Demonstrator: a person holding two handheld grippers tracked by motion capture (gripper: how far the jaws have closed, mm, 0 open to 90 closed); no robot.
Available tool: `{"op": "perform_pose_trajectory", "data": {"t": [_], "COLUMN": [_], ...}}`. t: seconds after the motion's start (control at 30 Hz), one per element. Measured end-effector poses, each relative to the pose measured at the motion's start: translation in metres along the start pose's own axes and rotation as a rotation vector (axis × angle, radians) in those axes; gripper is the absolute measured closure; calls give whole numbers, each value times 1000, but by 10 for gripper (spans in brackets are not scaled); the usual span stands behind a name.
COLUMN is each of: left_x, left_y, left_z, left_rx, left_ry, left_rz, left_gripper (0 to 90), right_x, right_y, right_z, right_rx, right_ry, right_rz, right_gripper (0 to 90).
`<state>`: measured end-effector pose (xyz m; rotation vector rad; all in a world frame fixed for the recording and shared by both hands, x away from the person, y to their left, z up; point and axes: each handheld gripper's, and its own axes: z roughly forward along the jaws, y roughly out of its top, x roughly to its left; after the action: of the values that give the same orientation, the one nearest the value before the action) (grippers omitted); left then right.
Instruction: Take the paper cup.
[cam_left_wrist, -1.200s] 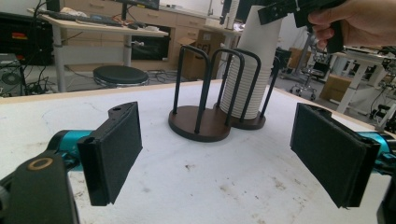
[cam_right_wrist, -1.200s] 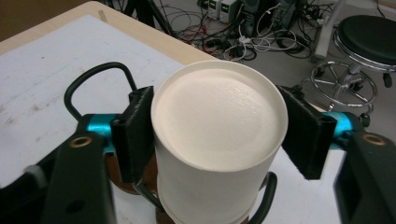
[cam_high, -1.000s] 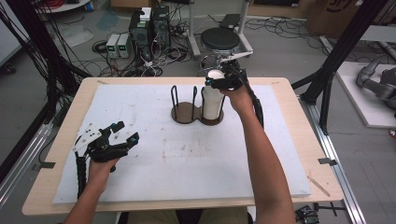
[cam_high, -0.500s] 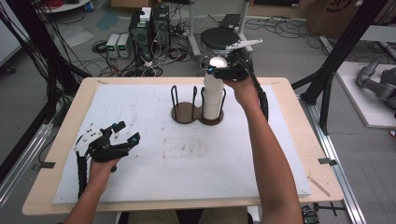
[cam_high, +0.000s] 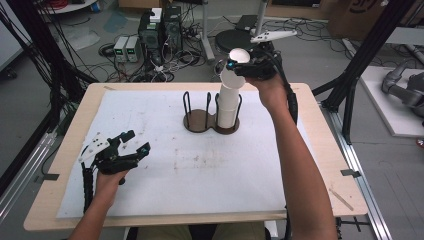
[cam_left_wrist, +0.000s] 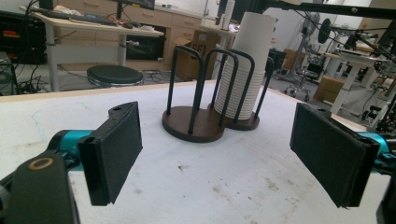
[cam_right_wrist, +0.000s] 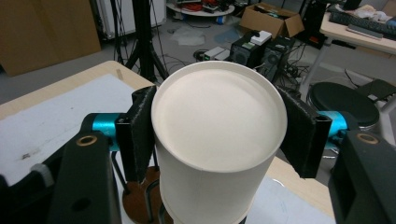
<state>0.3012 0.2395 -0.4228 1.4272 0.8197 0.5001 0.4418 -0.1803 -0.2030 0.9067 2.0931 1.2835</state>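
Note:
A stack of white paper cups (cam_high: 228, 106) stands upside down in the right bay of a dark two-bay wire cup holder (cam_high: 199, 121); its left bay is empty. My right gripper (cam_high: 235, 67) is shut on the top cup (cam_high: 237, 59), which it holds raised over the stack. In the right gripper view both black pads press the sides of that cup (cam_right_wrist: 217, 112), its closed bottom facing the camera. My left gripper (cam_high: 136, 141) rests low over the white mat at front left, open with nothing in it. The left gripper view shows its open jaws either side of the holder (cam_left_wrist: 194, 126) and the stack (cam_left_wrist: 245, 70).
A white mat (cam_high: 200, 170) covers most of the wooden table (cam_high: 320, 150). Black frame posts (cam_high: 362, 55) stand beside the table's right side. Cables, computer boxes and a round black stool (cam_high: 235, 37) sit on the floor beyond the far edge.
My right gripper has risen with the top cup, lifting it up from the stack. The left gripper has stayed where it was.

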Motion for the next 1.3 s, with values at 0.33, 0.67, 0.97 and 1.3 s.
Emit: {"op": "perform_pose_trajectory", "data": {"t": [0.33, 0.67, 0.97, 1.3], "left_x": [-6, -13, -16, -23], "left_y": [0, 0, -2, 2], "left_z": [1, 6, 4, 6], "left_rx": [-20, -8, 13, -3], "left_ry": [-42, -87, -112, -139], "left_rz": [15, 55, 56, 37], "left_gripper": [153, 137, 140, 121], "right_x": [6, 13, 21, 32], "right_y": [-16, -75, -119, -133], "right_z": [-48, -73, -69, -62], "right_rx": [-16, 24, 56, 69], "right_ry": [8, 45, 76, 124], "right_rz": [-41, -29, -17, -20], "right_gripper": [357, 356, 356, 355]}}
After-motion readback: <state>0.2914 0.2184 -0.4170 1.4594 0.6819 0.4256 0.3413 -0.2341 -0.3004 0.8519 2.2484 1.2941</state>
